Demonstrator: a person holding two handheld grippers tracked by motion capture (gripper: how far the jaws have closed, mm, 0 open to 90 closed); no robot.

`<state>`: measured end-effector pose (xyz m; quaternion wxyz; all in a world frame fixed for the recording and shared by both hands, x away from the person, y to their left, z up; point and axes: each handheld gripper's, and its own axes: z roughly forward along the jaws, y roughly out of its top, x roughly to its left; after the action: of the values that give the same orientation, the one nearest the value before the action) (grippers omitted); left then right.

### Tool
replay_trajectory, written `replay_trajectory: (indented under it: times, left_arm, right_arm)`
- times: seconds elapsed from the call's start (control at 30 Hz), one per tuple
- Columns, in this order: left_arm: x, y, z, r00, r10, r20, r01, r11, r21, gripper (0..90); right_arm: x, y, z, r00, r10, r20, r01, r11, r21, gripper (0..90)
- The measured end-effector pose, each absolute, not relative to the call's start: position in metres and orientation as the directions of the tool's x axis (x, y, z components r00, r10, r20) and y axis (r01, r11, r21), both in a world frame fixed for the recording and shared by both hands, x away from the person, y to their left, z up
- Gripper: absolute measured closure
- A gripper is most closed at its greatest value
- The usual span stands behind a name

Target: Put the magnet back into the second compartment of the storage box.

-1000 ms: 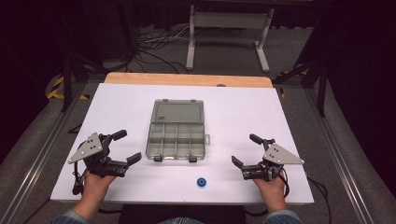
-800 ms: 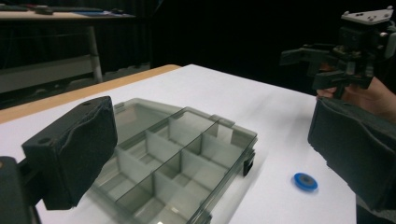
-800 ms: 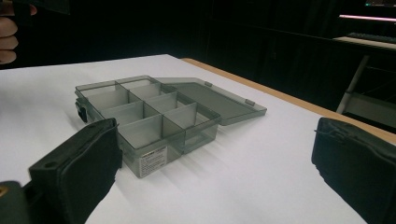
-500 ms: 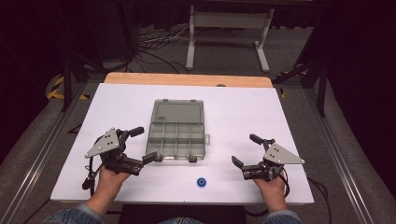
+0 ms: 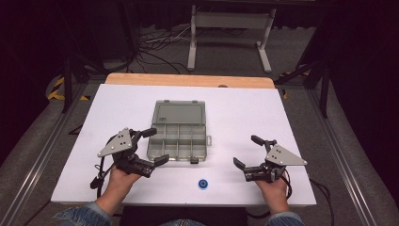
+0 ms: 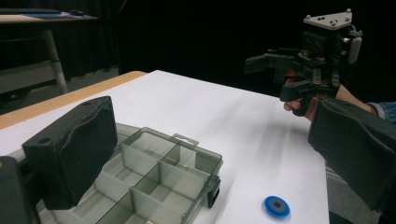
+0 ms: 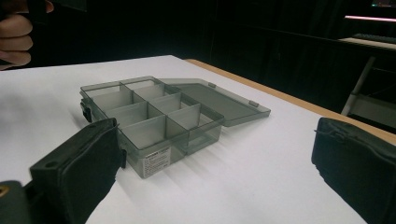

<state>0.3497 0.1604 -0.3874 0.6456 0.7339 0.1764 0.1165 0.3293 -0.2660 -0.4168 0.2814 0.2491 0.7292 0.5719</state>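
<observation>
L gripper (image 5: 153,147) sits at the front-left of the white table (image 5: 291,113), held in the person's left hand (image 5: 118,181). Jaws wide apart, nothing between them. Just ahead of its tips, to its right, is the compartment box (image 5: 179,141): smoky clear plastic, lid (image 5: 181,113) swung fully open and lying flat on the table behind the tray. The gripper's near jaw ends just beside the box's front-left corner; the far jaw is close to the box's left wall. Can't tell if either touches. In the left gripper view the box (image 6: 154,182) lies under and between the 2 black jaws, dividers visible, cells look bare as far as can be seen.

R gripper (image 5: 245,151) is at the front-right, in the right hand (image 5: 272,188), jaws also spread apart and holding nothing. It's well apart from the box, with bare table between. In the right gripper view the box (image 7: 149,121) is ahead and left of centre, lid (image 7: 224,100) flat beyond.

Small blue disc (image 5: 203,183) w/ dark centre lies on the table between the 2 grippers, nearer the person than the box's front edge; it's touching nothing. Left gripper view has it (image 6: 276,206) low right, and the R gripper (image 6: 271,70) raised beyond.
</observation>
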Motion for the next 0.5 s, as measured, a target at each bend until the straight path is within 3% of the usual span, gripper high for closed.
replay_trajectory:
  times: [0.5]
  left_arm:
    - [0.353,0.133,-0.386,0.934,0.351,-0.065,0.114,-0.12,0.986,2.2]
  right_arm:
    - [0.329,-0.268,-0.416,-0.724,0.681,-0.11,0.044,0.206,0.978,2.0]
